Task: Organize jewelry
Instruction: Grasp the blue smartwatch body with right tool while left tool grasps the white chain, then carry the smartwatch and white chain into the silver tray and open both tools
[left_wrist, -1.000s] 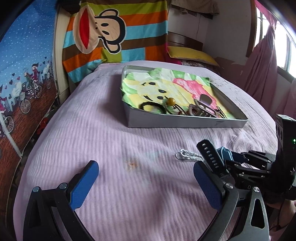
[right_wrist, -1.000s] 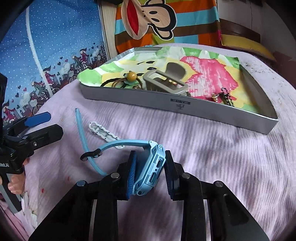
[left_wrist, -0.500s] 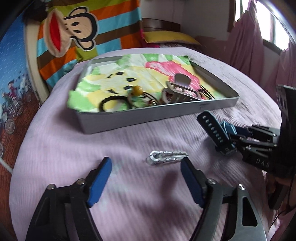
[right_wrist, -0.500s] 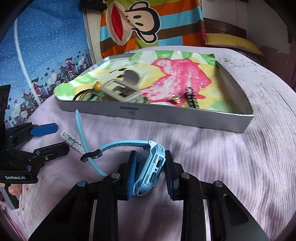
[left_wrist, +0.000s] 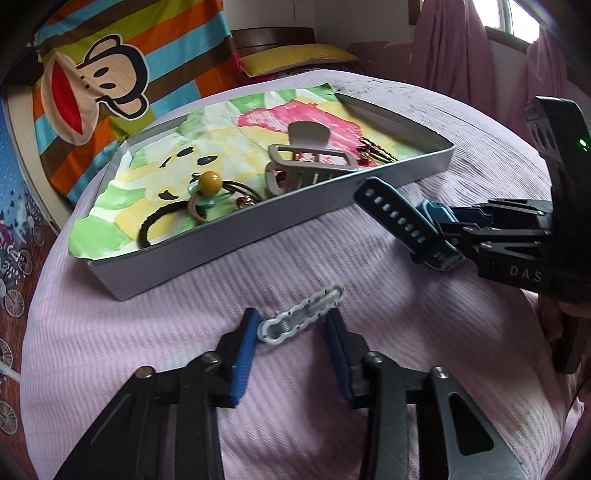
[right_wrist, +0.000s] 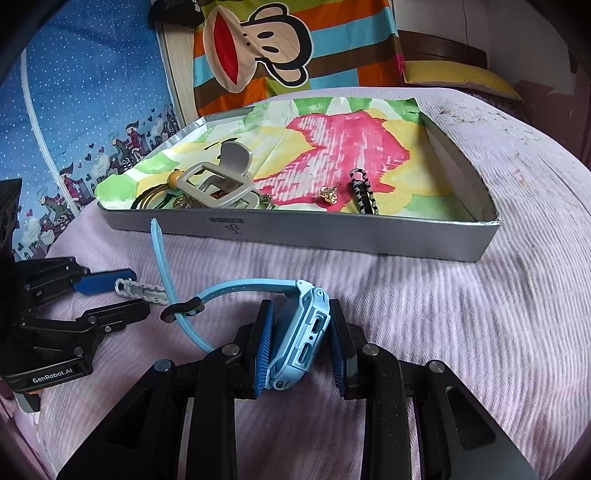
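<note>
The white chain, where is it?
The white chain lies on the purple bedspread, between the left gripper's open fingers, just in front of the grey tray.

A home bedroom: a bed under a lilac bedspread (left_wrist: 332, 424), yellow pillow (left_wrist: 295, 59), pink curtains (left_wrist: 454, 48).

Occlusions: the grey plastic claw clip (right_wrist: 218, 184) hides part of the hair ties behind it, the small gold trinket (right_wrist: 328, 194) is too small to identify, and the silver tray's (right_wrist: 332, 232) printed mark is illegible.

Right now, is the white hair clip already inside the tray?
No, the white hair clip lies on the bedspread between the left gripper fingers, outside the tray.
</note>
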